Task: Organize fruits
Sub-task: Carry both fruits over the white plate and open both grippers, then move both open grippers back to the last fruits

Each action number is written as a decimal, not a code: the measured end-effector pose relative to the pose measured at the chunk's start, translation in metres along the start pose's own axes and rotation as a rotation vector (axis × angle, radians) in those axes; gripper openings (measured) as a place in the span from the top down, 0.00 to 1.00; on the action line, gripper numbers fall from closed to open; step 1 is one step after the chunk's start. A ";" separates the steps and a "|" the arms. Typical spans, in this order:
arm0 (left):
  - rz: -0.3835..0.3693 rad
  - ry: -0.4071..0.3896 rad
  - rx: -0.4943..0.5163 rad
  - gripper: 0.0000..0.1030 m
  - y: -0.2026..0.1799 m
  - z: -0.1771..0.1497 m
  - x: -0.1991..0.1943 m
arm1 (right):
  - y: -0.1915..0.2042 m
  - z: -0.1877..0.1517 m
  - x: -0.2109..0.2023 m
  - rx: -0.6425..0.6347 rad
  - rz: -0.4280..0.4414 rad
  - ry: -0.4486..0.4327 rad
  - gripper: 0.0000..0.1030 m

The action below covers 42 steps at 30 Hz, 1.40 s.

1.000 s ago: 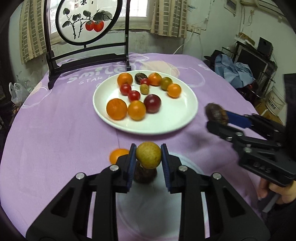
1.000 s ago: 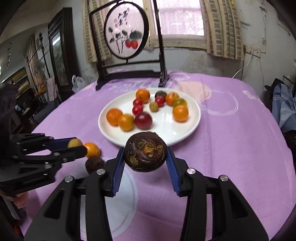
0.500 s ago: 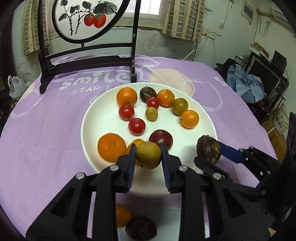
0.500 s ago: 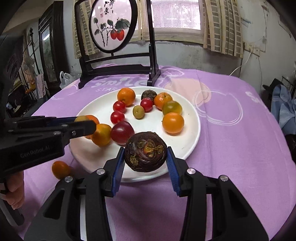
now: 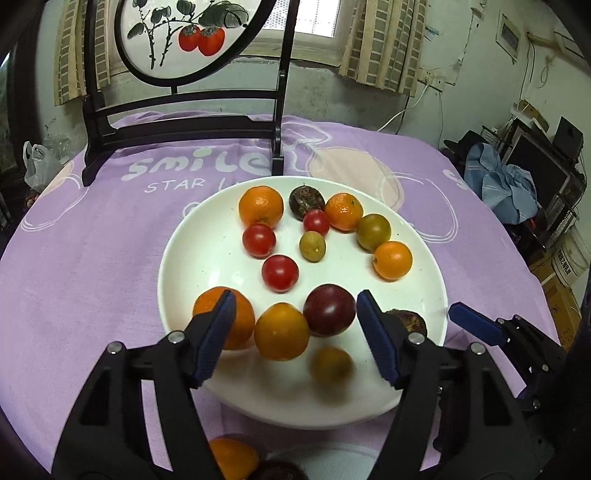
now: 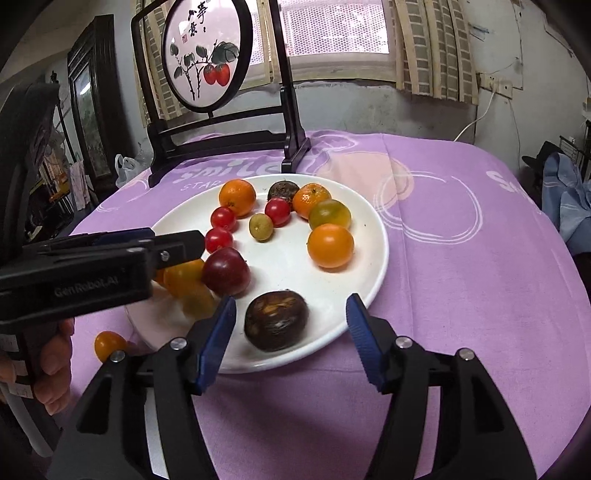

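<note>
While both claws are opening, we see the left claw above a blurred yellow fruit on the plate, pads clear of it. Our right claw brackets the brown fruit on the plate's near edge, not touching.

At the top of my left view a window glows behind beige checked curtains on a stained grey wall. My table wears a purple cloth printed "smile". A dark wooden stand with a round painted persimmon screen rises at its far edge. At right, blue clothing heaps near dark shelving. In my right view's left edge stands a dark cabinet.
</note>
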State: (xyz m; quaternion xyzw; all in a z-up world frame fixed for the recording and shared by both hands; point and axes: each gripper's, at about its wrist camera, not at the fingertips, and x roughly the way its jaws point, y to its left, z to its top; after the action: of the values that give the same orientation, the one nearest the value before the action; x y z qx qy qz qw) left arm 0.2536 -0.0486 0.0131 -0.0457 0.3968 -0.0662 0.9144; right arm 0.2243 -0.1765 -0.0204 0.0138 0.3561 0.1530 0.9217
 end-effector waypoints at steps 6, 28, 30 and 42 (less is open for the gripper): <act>0.018 -0.008 -0.016 0.27 0.015 -0.012 -0.020 | 0.007 -0.002 -0.012 -0.012 0.011 -0.015 0.40; 0.080 0.010 0.035 0.20 0.061 -0.085 -0.066 | 0.064 -0.045 -0.045 -0.119 0.188 0.045 0.39; 0.090 0.008 0.047 0.20 0.062 -0.086 -0.067 | 0.073 -0.048 -0.042 -0.140 0.192 0.063 0.39; 0.112 0.002 0.017 0.20 0.078 -0.084 -0.067 | 0.127 -0.059 -0.003 -0.280 0.140 0.187 0.39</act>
State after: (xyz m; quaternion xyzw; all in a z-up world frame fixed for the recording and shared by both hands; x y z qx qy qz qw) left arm 0.1538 0.0362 -0.0063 -0.0157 0.3992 -0.0186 0.9165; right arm 0.1482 -0.0618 -0.0453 -0.1042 0.4135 0.2654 0.8647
